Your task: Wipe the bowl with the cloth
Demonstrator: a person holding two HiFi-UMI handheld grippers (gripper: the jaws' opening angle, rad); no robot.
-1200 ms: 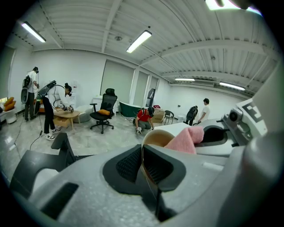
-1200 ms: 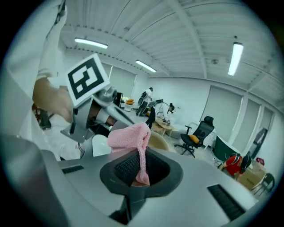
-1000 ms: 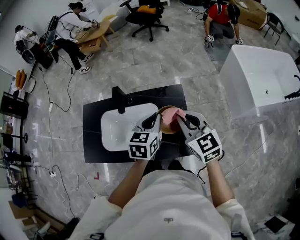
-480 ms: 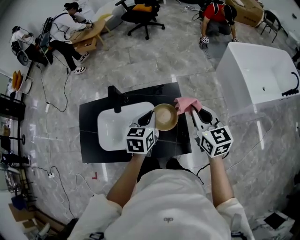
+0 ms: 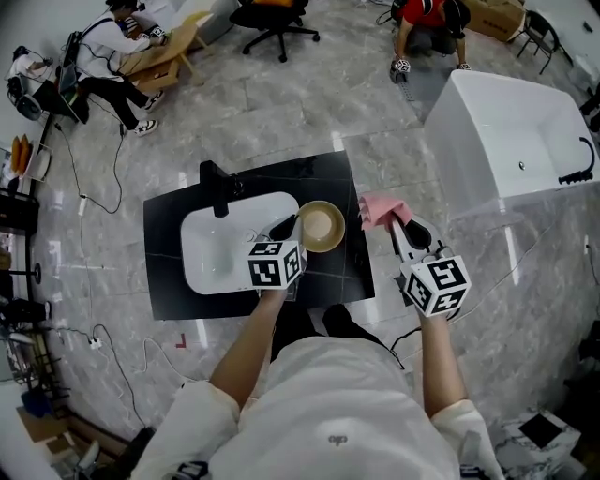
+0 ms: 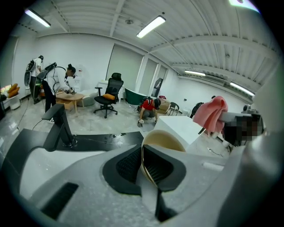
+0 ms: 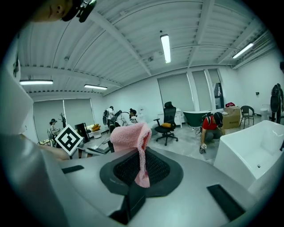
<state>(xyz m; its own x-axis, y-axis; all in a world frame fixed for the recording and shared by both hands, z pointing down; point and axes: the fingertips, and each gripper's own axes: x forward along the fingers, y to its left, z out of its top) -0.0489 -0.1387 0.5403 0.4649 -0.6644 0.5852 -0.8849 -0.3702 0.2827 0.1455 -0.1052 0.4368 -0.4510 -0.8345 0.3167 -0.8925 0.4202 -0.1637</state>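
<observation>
Left tool (image 5: pixel 290 224) is closed on the rim of the bowl (image 5: pixel 322 226). In the left gripper view its jaws (image 6: pixel 144 160) stand nearly together with the thin tan wall of the bowl (image 6: pixel 167 141) pinched between the pads, and the part of the rim inside the grip is hidden. The bowl's underside is not visible in any view, so whether it rests on the desk (image 5: pixel 352 274) or hangs just above it cannot be determined. It sits over the black desk at the 3 o'clock edge of the basin (image 5: pixel 220 251), mouth up. Right tool (image 5: pixel 401 228) is closed on the cloth (image 5: pixel 379 208). The right gripper view shows a narrow strip of the pink cloth (image 7: pixel 128 135) clamped between the pads of that tool (image 7: pixel 141 174), with the bunched remainder standing above them and hiding what lies directly behind. The cloth is held at 3 o'clock of the bowl, apart from it, past the desk's edge and over the floor (image 5: pixel 309 112). At 12 o'clock an office chair (image 5: pixel 274 17) and a person in a red top (image 5: pixel 424 13) are cut off by the frame edge. Count: two tools, one bowl, one cloth, one basin, one faucet (image 5: pixel 217 187) at the basin's 12 o'clock rim, and one white bathtub (image 5: pixel 511 141) at 2 o'clock.
</observation>
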